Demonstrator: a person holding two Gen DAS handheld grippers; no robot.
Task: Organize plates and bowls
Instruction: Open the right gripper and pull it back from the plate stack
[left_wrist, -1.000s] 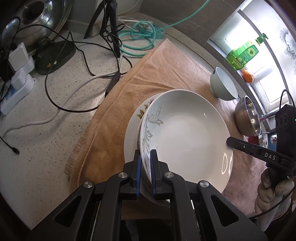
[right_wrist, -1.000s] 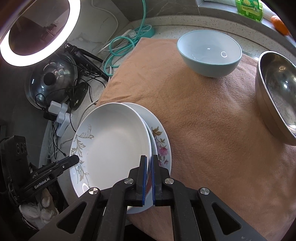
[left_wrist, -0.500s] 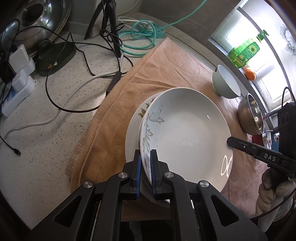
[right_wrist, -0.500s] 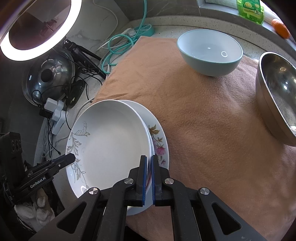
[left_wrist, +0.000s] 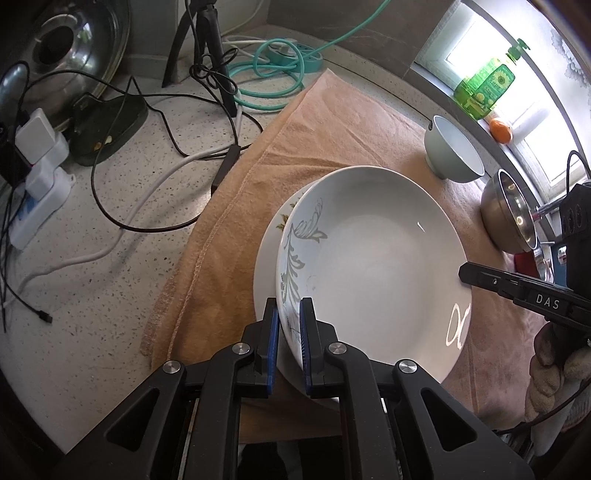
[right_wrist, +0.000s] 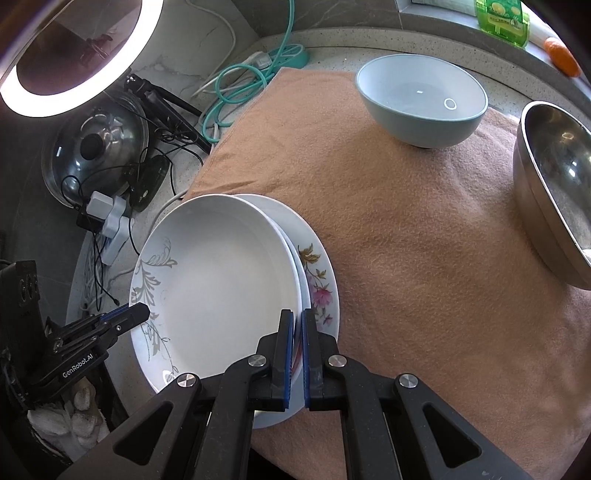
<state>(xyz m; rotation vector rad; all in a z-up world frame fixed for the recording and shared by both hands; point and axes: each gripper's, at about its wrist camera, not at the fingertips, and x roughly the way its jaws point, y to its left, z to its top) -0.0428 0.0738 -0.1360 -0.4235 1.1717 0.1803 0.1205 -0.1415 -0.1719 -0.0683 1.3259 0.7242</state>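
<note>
A white deep plate with a grey leaf pattern lies over a flowered plate on a tan towel. My left gripper is shut on the leaf plate's near-left rim. On the opposite rim my right gripper is shut too. Each gripper shows in the other's view, the right gripper and the left gripper, both at the plate's edge. A pale blue bowl and a steel bowl stand farther back on the towel.
Left of the towel the speckled counter carries black and white cables, power strips, a teal cord, a tripod and a glass pot lid. A ring light glows above. A green bottle and an orange stand on the sill.
Both grippers keep their hold on the leaf plate's rim. The left wrist view has rolled slightly; nothing else has shifted noticeably.
</note>
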